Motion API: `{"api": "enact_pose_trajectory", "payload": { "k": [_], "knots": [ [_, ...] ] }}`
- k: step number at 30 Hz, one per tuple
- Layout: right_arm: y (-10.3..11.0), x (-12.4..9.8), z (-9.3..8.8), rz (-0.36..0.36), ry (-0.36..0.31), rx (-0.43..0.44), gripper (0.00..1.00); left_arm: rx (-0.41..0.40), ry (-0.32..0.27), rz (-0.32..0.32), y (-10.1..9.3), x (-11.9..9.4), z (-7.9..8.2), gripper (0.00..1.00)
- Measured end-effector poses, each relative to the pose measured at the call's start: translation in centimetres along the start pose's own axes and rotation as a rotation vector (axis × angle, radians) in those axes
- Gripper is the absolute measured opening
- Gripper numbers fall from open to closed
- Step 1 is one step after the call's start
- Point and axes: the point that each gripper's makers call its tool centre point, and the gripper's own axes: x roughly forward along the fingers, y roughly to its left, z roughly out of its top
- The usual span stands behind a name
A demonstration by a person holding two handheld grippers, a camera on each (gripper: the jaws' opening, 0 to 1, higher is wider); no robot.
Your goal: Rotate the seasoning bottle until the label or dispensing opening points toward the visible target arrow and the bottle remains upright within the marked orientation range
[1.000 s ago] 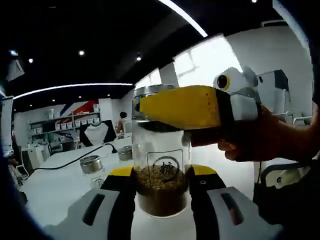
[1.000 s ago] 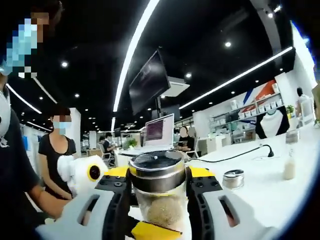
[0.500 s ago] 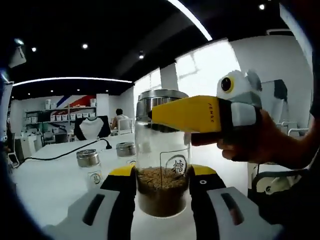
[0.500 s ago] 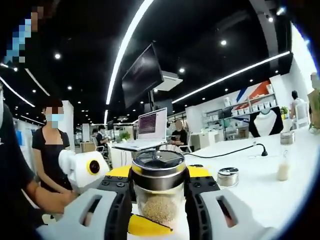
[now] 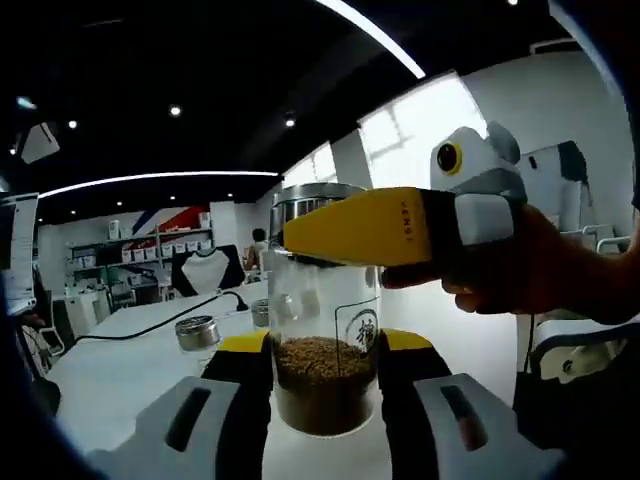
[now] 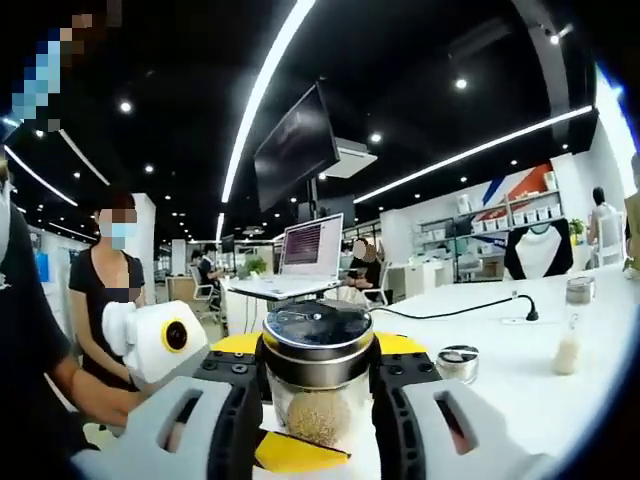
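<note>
Rotation step: seasoning bottle point(image 5: 325, 350) held upright above the bench point(image 5: 110, 375).
Left claw point(image 5: 325, 385) clamps its body, right claw point(image 6: 318, 385) its lid; next, twist label toward arrow.

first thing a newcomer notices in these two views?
The clear seasoning bottle of brown granules, upright in the middle, held by two grippers: the left gripper shut on its lower body, the right gripper shut on its metal lid. In the left gripper view the right gripper's yellow finger crosses the lid. Behind lies a white table with smaller jars.
</note>
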Motion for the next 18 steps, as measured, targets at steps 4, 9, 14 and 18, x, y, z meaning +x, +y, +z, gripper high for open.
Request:
{"api": "enact_pose_trajectory", "payload": {
  "k": [4,9,14,18],
  "knots": [
    [-0.5,0.2,0.1,-0.063,-0.034,-0.011,0.39,-0.104,-0.022,0.001,-0.1,0.0,0.0,0.43],
    [-0.8,0.7,-0.4,-0.101,-0.037,-0.010,0.40,-0.105,0.000,0.033,0.3,0.1,-0.6,0.43],
    [-1.1,1.0,-0.5,-0.113,-0.036,0.009,0.40,-0.146,-0.010,0.054,0.6,-0.1,-0.7,0.43],
    [-1.0,0.9,-0.1,-0.105,-0.010,-0.019,0.39,-0.142,-0.029,0.047,0.5,0.0,-0.5,0.43]
  ]
}}
